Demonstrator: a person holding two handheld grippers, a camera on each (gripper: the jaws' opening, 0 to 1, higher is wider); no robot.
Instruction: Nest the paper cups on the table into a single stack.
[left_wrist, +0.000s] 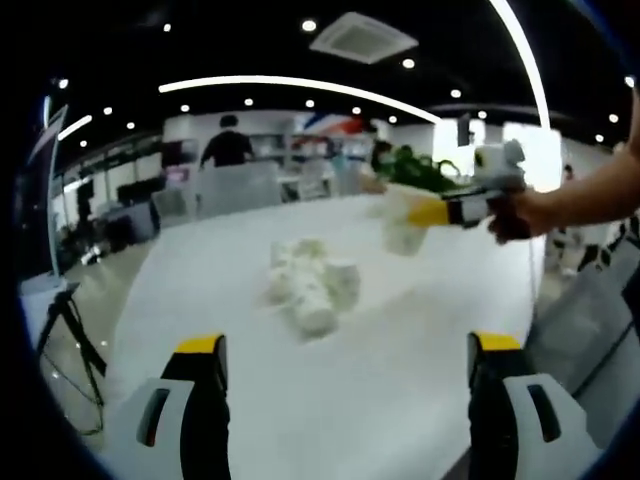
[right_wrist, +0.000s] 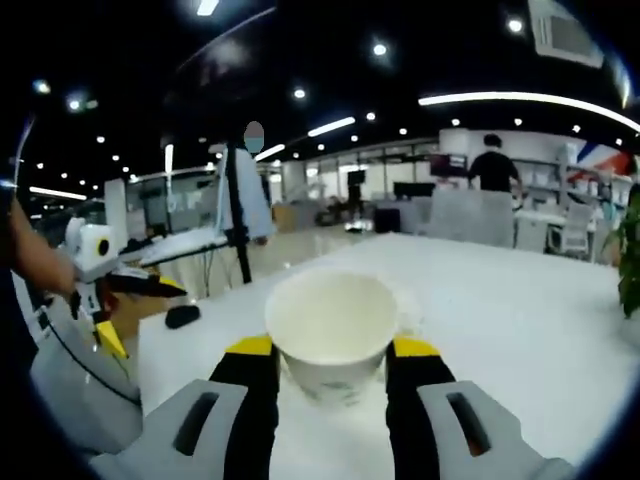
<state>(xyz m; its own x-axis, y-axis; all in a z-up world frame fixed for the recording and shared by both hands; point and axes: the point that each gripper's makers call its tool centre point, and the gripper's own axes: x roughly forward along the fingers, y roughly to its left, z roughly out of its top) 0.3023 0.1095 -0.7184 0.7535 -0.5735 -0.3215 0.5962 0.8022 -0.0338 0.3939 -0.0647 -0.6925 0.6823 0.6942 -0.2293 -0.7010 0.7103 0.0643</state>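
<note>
The right tongs (right_wrist: 331, 368) grip an upright, empty paper cup (right_wrist: 332, 330) above the white bench (right_wrist: 500, 320); the left tongs (left_wrist: 347, 362) gape wide, holding nothing, before toppled cups (left_wrist: 310, 285) heaped mid-bench.

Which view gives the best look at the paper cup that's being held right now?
The right gripper view: the paper cup sits close between the right gripper jaws, open mouth facing the camera. The left gripper view shows that cup small and blurred, off to the right above the table.
</note>
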